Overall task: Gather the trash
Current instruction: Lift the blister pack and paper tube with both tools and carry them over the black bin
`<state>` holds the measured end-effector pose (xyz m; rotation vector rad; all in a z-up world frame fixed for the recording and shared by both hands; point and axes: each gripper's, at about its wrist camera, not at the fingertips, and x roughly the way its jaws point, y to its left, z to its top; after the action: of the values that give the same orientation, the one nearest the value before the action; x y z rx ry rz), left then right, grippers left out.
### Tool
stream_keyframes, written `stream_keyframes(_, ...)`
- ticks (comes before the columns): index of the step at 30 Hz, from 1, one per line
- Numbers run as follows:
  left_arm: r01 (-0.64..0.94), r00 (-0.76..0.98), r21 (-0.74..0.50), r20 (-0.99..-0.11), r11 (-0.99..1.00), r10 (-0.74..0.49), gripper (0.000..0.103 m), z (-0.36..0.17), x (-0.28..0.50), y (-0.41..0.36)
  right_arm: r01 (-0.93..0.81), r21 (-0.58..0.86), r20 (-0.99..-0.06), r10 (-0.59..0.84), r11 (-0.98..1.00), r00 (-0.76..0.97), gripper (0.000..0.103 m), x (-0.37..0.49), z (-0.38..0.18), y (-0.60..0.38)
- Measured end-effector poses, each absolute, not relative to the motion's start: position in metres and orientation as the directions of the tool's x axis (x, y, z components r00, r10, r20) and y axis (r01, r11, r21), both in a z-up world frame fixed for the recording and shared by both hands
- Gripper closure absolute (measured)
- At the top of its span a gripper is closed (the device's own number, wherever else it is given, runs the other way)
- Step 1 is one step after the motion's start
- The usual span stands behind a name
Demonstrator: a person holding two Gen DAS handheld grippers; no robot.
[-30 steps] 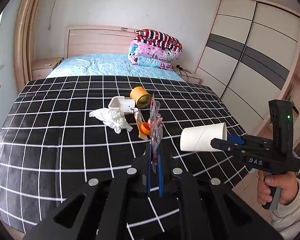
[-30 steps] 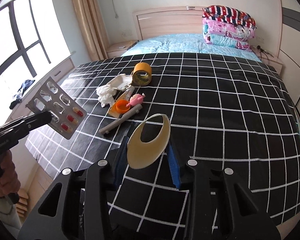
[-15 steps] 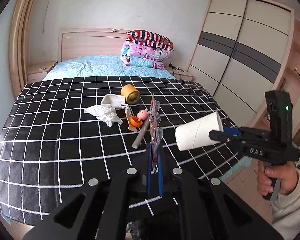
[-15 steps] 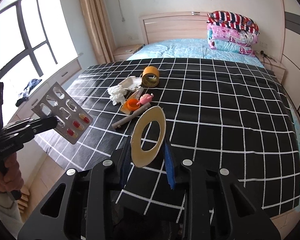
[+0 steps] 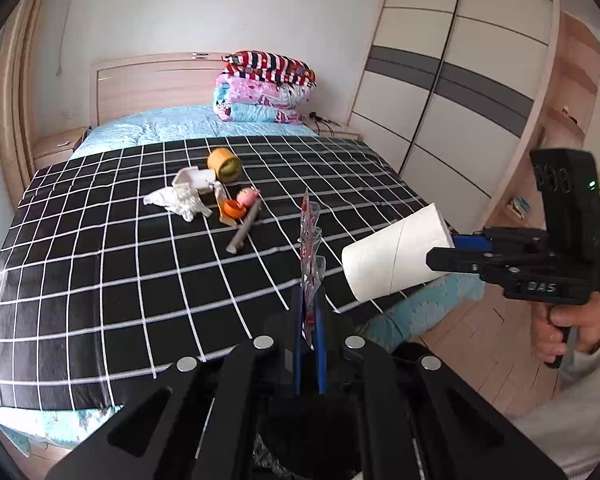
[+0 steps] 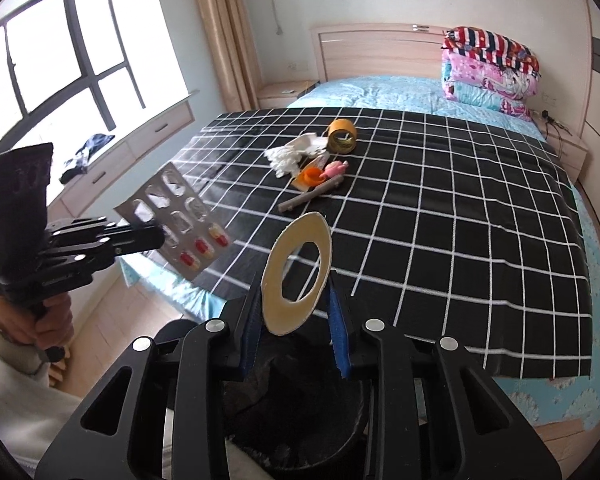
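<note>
My left gripper [image 5: 310, 312] is pinching a pill blister pack [image 6: 176, 220] edge-on between nearly shut jaws; my right gripper [image 6: 296, 312] is clamping a cardboard tissue roll core [image 5: 396, 254], squashing it oval. I'm holding both clear of the bed, probably above the dark bin [image 6: 300, 412] below, while crumpled tissue [image 5: 176, 200] is waiting on the checked blanket [image 5: 100, 280]

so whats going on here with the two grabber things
A person is clearing trash off a bed with a gripper in each hand. The left gripper is shut on a pill blister pack; the right gripper clamps a cardboard roll. Both hang past the bed's edge. Crumpled tissue, a tape roll and other bits lie on the checked blanket.
</note>
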<state>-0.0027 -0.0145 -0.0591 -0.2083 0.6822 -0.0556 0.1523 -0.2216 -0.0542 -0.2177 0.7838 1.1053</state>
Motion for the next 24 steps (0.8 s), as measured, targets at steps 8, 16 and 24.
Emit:
stream_keyframes(8, 0.063, 0.73, -0.227, -0.653, 0.972, -0.2, 0.098, -0.07, -0.017, -0.039, -0.883, 0.208, -0.705, 0.69, 0.421, 0.163, 0.073, 0.124, -0.06, -0.235)
stream_keyframes(16, 0.115, 0.665, -0.192, -0.714, 0.975, -0.219, 0.098, -0.099, -0.019, -0.063, -0.903, 0.211, -0.774, 0.628, 0.373, 0.079, 0.073, 0.094, -0.094, -0.231)
stream_keyframes(24, 0.129, 0.549, -0.216, -0.797, 0.968, -0.251, 0.098, -0.166, -0.002, -0.061, -0.866, 0.283, -0.822, 0.57, 0.413, 0.003, 0.073, 0.106, -0.145, -0.224)
